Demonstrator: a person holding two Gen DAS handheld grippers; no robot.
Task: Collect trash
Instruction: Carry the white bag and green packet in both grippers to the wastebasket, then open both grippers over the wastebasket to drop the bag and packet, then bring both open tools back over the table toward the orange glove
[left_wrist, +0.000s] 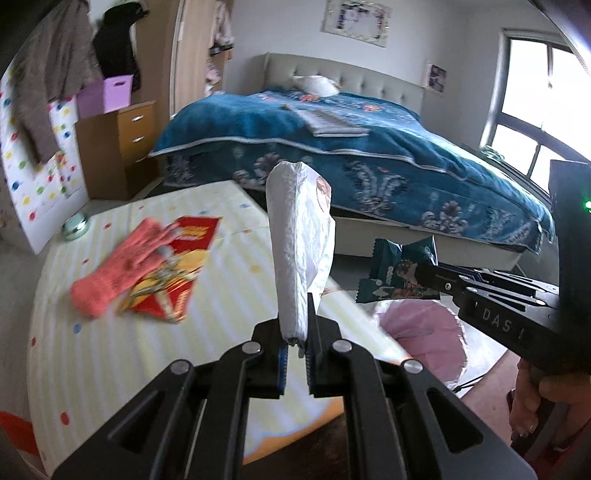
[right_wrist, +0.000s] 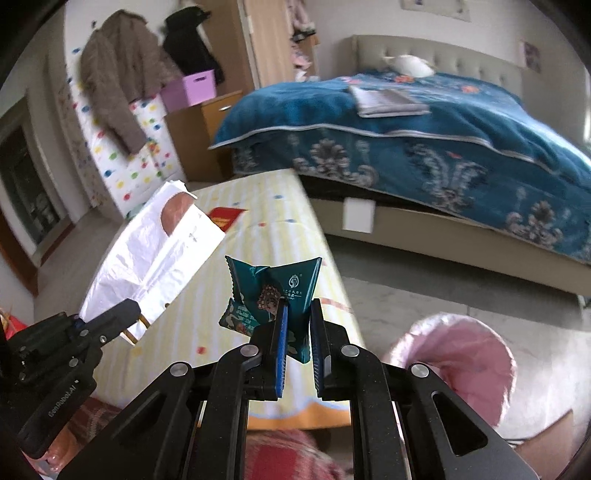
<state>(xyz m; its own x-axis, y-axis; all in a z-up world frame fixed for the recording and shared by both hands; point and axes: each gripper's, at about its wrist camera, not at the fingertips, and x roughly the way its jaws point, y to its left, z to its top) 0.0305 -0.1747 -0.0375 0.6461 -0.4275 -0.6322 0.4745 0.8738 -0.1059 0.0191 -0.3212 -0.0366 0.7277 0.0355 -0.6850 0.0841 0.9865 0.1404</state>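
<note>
My left gripper (left_wrist: 295, 325) is shut on a white plastic wrapper (left_wrist: 299, 243) and holds it upright above the yellow striped table (left_wrist: 110, 350). My right gripper (right_wrist: 297, 310) is shut on a teal snack wrapper (right_wrist: 273, 291); it also shows in the left wrist view (left_wrist: 399, 273), held off the table's right edge above a bin lined with a pink bag (left_wrist: 424, 332). The white wrapper (right_wrist: 155, 258) and left gripper (right_wrist: 125, 321) show at left in the right wrist view. A red and yellow snack packet (left_wrist: 173, 273) lies on the table under a coral glove (left_wrist: 122, 266).
A bed with a blue blanket (left_wrist: 369, 155) stands beyond the table. The pink-lined bin (right_wrist: 461, 365) stands on the floor right of the table. A small green round object (left_wrist: 74, 226) sits at the table's far left corner. A wooden drawer unit (left_wrist: 125, 147) stands at back left.
</note>
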